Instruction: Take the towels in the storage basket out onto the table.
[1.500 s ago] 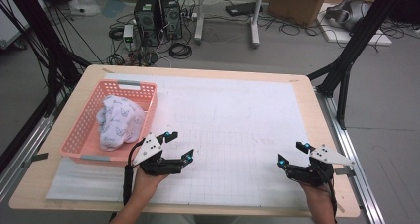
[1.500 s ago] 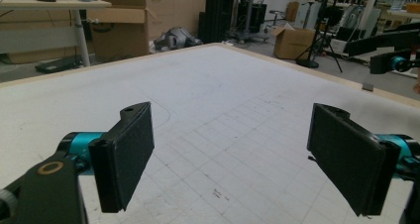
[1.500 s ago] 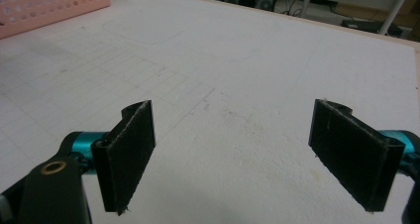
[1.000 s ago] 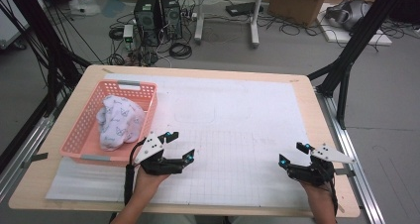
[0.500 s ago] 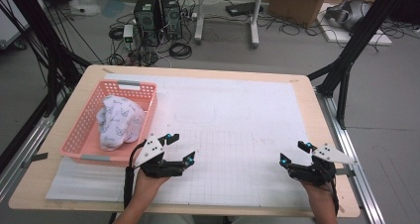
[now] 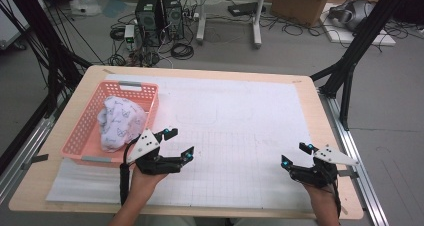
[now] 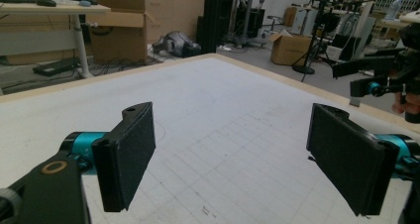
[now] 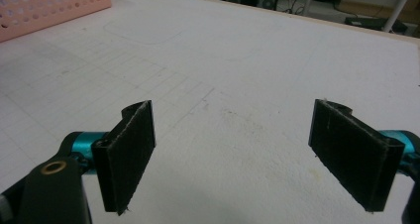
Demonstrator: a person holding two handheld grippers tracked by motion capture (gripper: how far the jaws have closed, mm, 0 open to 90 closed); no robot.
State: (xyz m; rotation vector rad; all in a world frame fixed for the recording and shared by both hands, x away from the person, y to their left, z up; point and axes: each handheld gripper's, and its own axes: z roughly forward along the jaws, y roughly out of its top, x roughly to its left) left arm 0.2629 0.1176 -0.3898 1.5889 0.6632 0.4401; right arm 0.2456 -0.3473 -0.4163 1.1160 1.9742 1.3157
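Both sets of fingers spread wide, empty. Swing your left gripper (image 6: 179, 142) toward cloth (image 6: 120, 122) in basket (image 6: 82, 136) beside its fingers; pinch top fold, lift straight.

The basket (image 6: 85, 131) is glossy pink plastic with perforated walls, holding soft, crumpled printed cloth (image 6: 120, 122). The table (image 6: 320, 111) has a pale wood edge under a matt white gridded paper sheet (image 6: 240, 131). Fingers (image 8: 130, 154) carry rough, matt black pads.
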